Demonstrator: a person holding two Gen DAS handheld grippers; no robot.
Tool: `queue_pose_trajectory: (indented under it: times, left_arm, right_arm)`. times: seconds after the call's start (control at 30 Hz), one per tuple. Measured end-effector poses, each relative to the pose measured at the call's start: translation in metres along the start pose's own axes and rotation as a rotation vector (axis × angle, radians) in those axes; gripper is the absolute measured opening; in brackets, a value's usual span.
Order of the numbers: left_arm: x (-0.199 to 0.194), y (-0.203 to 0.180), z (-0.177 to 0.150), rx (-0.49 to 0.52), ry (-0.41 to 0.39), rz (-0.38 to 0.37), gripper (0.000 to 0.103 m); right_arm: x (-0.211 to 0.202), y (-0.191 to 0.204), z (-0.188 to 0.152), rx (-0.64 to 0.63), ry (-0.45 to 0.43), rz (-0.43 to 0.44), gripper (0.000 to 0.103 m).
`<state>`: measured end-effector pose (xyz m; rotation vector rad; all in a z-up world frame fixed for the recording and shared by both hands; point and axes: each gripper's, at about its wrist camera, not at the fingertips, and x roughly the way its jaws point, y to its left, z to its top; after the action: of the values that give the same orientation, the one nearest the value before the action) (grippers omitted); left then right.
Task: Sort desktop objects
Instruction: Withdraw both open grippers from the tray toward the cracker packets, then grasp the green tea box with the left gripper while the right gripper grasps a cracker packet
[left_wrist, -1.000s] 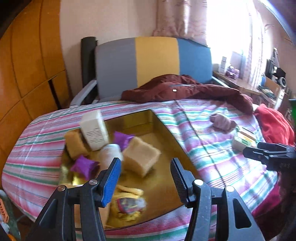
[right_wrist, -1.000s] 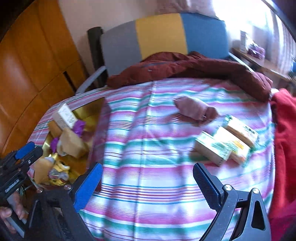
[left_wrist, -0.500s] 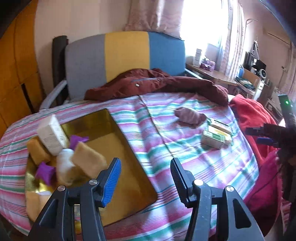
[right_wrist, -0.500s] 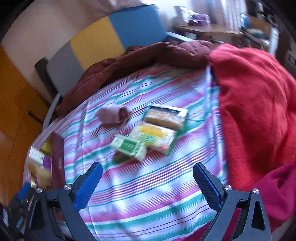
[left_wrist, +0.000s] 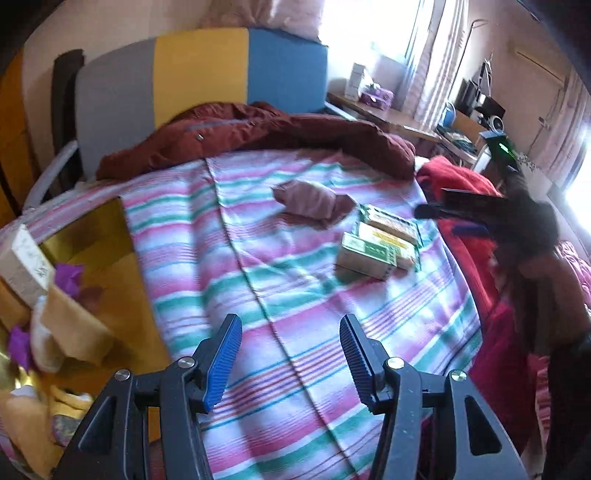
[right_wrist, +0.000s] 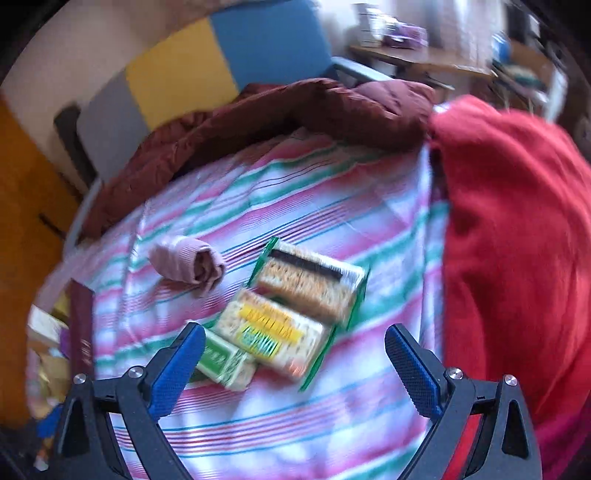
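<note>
Left claw (left_wrist: 290, 363) part open, nothing between the blue pads, over bare striped cloth (left_wrist: 280, 280). Right claw (right_wrist: 295, 365) wide open, empty, hanging over the packets; its left pad overlaps the green box (right_wrist: 223, 363) in view, contact unclear. Green box lies just beside the yellow-labelled packet (right_wrist: 269, 332), which touches the noodle packet (right_wrist: 308, 286); all three on the striped surface toward its right side. Rolled pink sock (left_wrist: 312, 201) near them, apart. Gold tray (left_wrist: 110, 266) at the left edge of the surface holds a white box (left_wrist: 24, 264), purple wrappers (left_wrist: 68, 277) and tan blocks (left_wrist: 72, 328). Maroon jacket (left_wrist: 258, 129) at the far edge, red blanket (right_wrist: 517, 229) to the right.
</note>
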<state>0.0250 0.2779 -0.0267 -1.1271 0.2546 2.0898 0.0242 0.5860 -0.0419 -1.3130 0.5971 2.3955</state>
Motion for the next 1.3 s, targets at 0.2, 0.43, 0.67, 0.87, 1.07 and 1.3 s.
queue_pose_trajectory:
  times: [0.2, 0.43, 0.67, 0.87, 1.07, 1.3]
  left_arm:
    - [0.013, -0.014, -0.001, 0.017, 0.022, -0.015, 0.056]
    - [0.031, -0.022, 0.011, 0.016, 0.053, -0.034, 0.056]
    - [0.054, -0.03, 0.024, -0.031, 0.094, -0.065, 0.056]
    - [0.086, -0.026, 0.039, -0.212, 0.209, -0.207, 0.053]
    - [0.111, -0.029, 0.06, -0.312, 0.25, -0.211, 0.052]
    - [0.144, -0.035, 0.078, -0.412, 0.3, -0.157, 0.052]
  right_arm:
    - [0.045, 0.004, 0.027, -0.248, 0.096, -0.096, 0.099]
    - [0.084, 0.002, 0.033, -0.33, 0.146, -0.102, 0.09]
    - [0.087, -0.006, 0.029, -0.326, 0.145, -0.059, 0.057]
    - [0.083, -0.008, 0.026, -0.323, 0.144, -0.062, 0.055]
    - [0.083, -0.019, 0.034, -0.273, 0.153, -0.048, 0.056]
    - [0.081, -0.017, 0.036, -0.278, 0.152, -0.049, 0.056]
